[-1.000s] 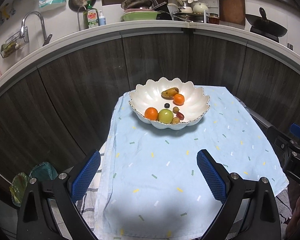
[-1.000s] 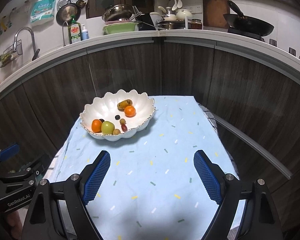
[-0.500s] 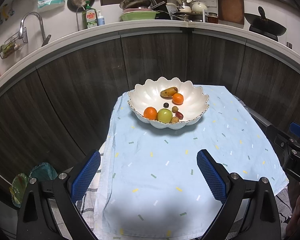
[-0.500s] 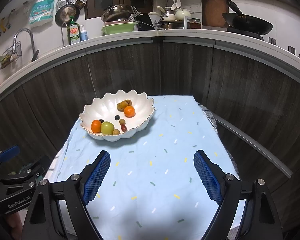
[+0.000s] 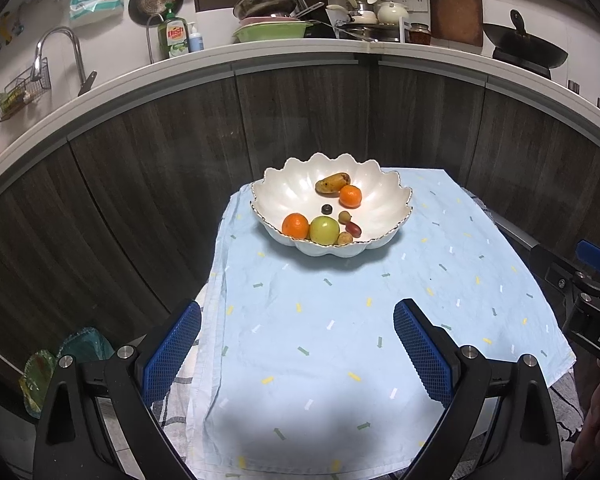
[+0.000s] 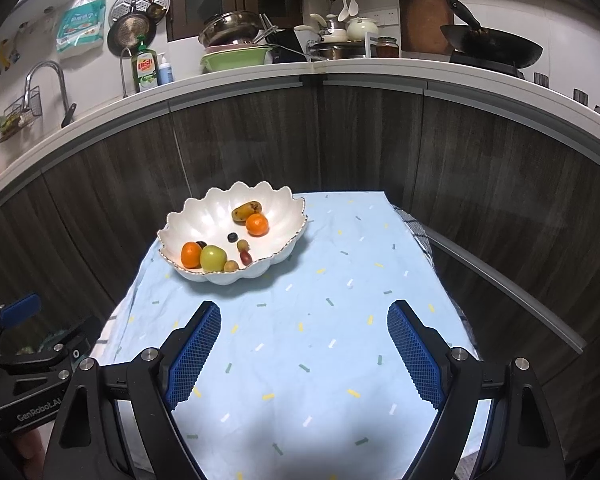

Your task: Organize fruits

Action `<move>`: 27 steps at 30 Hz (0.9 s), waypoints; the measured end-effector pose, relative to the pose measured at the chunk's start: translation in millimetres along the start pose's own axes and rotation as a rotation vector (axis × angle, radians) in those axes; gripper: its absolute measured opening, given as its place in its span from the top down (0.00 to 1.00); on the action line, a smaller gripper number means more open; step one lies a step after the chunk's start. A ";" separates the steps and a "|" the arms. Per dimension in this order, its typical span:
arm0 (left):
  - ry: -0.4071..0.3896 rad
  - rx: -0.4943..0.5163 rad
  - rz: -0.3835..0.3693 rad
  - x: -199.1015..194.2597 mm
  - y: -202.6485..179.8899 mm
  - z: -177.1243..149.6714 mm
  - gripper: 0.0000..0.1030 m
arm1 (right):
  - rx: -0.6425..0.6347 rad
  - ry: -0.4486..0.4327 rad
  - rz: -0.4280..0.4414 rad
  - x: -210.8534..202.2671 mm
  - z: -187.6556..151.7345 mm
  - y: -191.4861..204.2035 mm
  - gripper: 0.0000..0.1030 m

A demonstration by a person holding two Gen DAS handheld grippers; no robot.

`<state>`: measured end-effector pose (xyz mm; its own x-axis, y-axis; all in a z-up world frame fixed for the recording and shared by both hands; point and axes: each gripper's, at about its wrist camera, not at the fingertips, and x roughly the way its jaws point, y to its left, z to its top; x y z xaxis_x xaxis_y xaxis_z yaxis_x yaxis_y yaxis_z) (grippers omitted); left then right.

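Pale blue cotton with little confetti dashes covers the table [image 5: 340, 340], and from the left wrist view the white scalloped ceramic bowl [image 5: 296, 184] sits at the far end of it, well apart from the left gripper [image 5: 296, 344], whose blue-padded jaws are spread wide with nothing between them. All the fruit looks to be in the bowl: a brownish-yellow oblong mango-like fruit [image 5: 332, 182] lies at the back, long axis roughly left-right with its right end tipped up a bit toward the rim, touching a small round orange [image 5: 350, 196]; a second orange [image 5: 295, 225] and a green apple [image 5: 324, 230] press together at the near side (probably just rolled down the slope into each other), with a few small grape-sized fruits [image 5: 350, 224] beside them. Over in the right wrist view, the right gripper [image 6: 304, 344] is also wide and empty above the cloth, the bowl off to its upper left, same oblong fruit angled up to the right. My guess: both are hanging back because sorting is either done or not started, can't tell which.
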<state>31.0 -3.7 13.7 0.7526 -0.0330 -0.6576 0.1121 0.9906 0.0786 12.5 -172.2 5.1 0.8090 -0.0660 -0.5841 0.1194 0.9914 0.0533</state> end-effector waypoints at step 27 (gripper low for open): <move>0.014 -0.006 -0.008 2.9 1.3 -1.2 0.05 | 0.007 0.011 -0.007 3.1 0.0 -2.0 0.16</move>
<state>32.6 -2.4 11.0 0.7423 -0.0387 -0.6689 0.1137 0.9911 0.0688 14.7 -174.3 3.2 0.8016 -0.0714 -0.5936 0.1287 0.9902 0.0547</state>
